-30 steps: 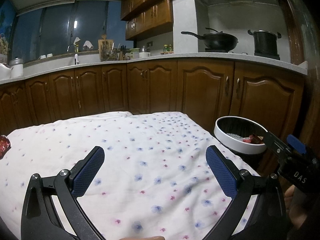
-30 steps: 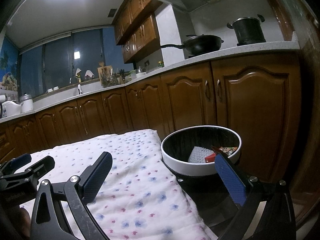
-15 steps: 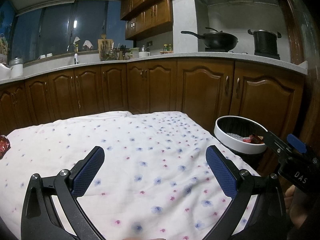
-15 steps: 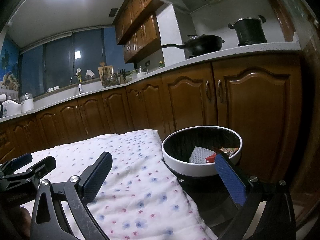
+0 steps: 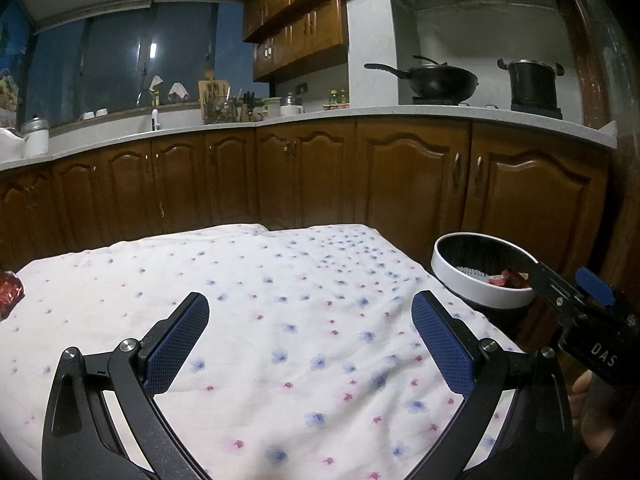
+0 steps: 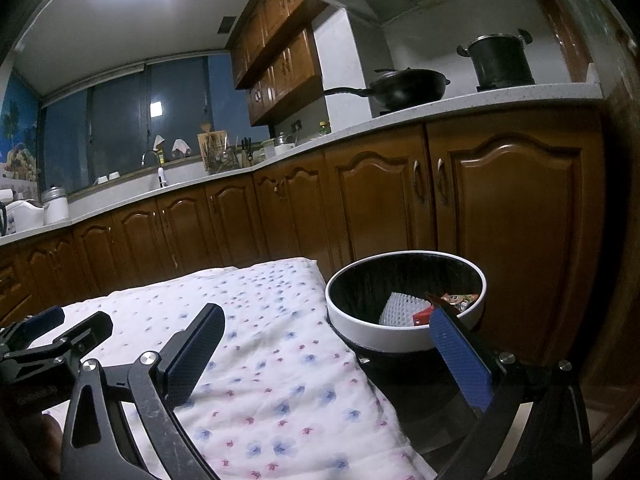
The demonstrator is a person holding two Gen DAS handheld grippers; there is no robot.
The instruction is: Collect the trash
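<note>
A round bin with a white rim (image 6: 404, 340) stands just off the table's right edge; it also shows in the left wrist view (image 5: 476, 296). Inside lie a white foam net (image 6: 400, 306) and red wrappers (image 6: 452, 300). A red shiny wrapper (image 5: 9, 292) lies on the cloth at the far left edge. My left gripper (image 5: 308, 340) is open and empty over the floral tablecloth (image 5: 280, 300). My right gripper (image 6: 328, 348) is open and empty, near the bin's front rim, straddling the table's right edge.
Brown kitchen cabinets (image 5: 400, 184) run behind the table under a pale countertop (image 5: 440, 114). A black wok (image 5: 436, 80) and a pot (image 5: 534, 80) sit on the stove. A sink and utensils are at the back left.
The left view has shifted slightly, so the red wrapper sits nearer the left frame edge. Both grippers stay open and nearly still.
</note>
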